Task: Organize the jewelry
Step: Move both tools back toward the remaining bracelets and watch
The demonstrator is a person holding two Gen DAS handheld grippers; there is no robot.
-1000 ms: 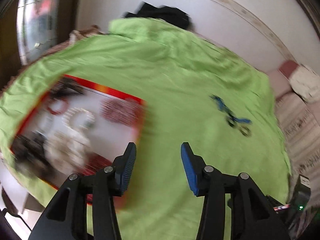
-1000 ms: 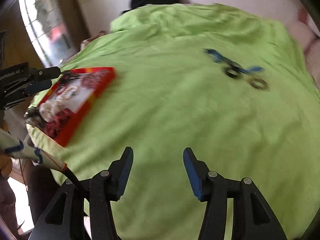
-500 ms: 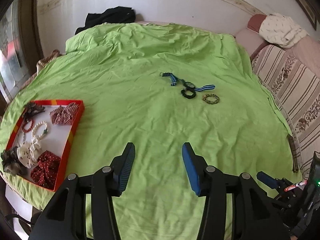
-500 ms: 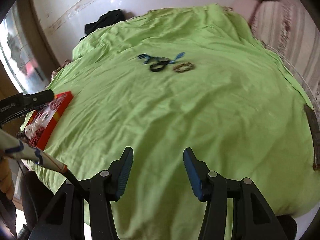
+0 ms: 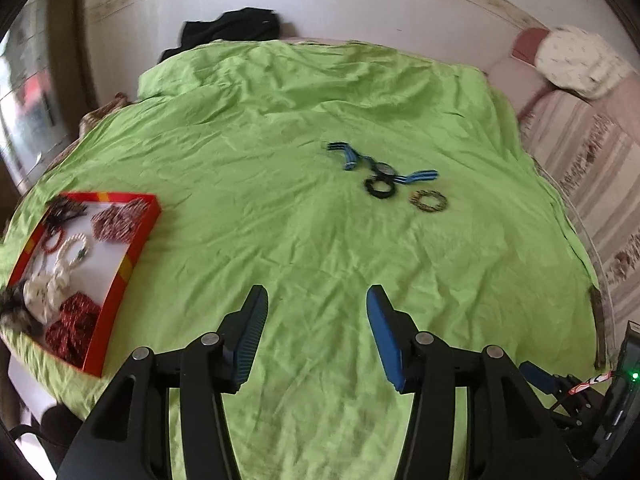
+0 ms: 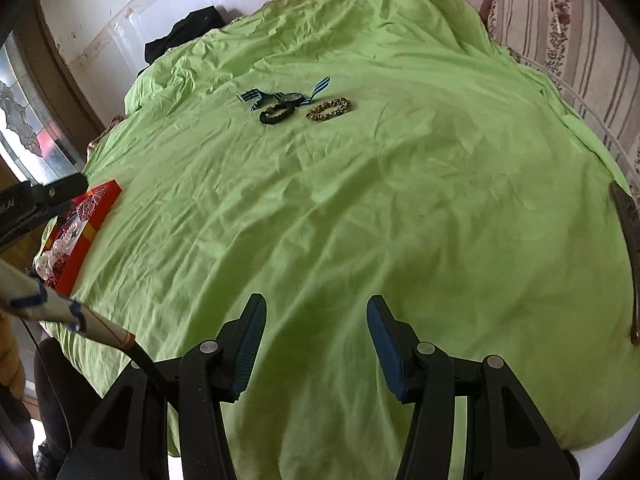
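A red-rimmed tray (image 5: 138, 246) with several bracelets and scrunchies lies at the left edge of the green-covered table; it also shows in the right wrist view (image 6: 94, 216). Far across the cloth lie a watch with a blue striped strap (image 5: 382, 168) (image 6: 288, 98), a black bracelet (image 5: 379, 187) (image 6: 278, 114) and a gold-brown bracelet (image 5: 429, 201) (image 6: 329, 109). My left gripper (image 5: 316, 308) is open and empty above the near cloth. My right gripper (image 6: 316, 316) is open and empty, well short of the jewelry.
The green cloth (image 5: 280, 140) covers a round table. A black garment (image 5: 228, 30) lies at the far edge by the white wall. A striped sofa (image 5: 580, 152) with a cushion stands at the right. A window (image 6: 24, 128) is at the left.
Both views have swung from the tray toward the middle of the table and steadied. The watch and two bracelets now sit further ahead. Both grippers stay open.
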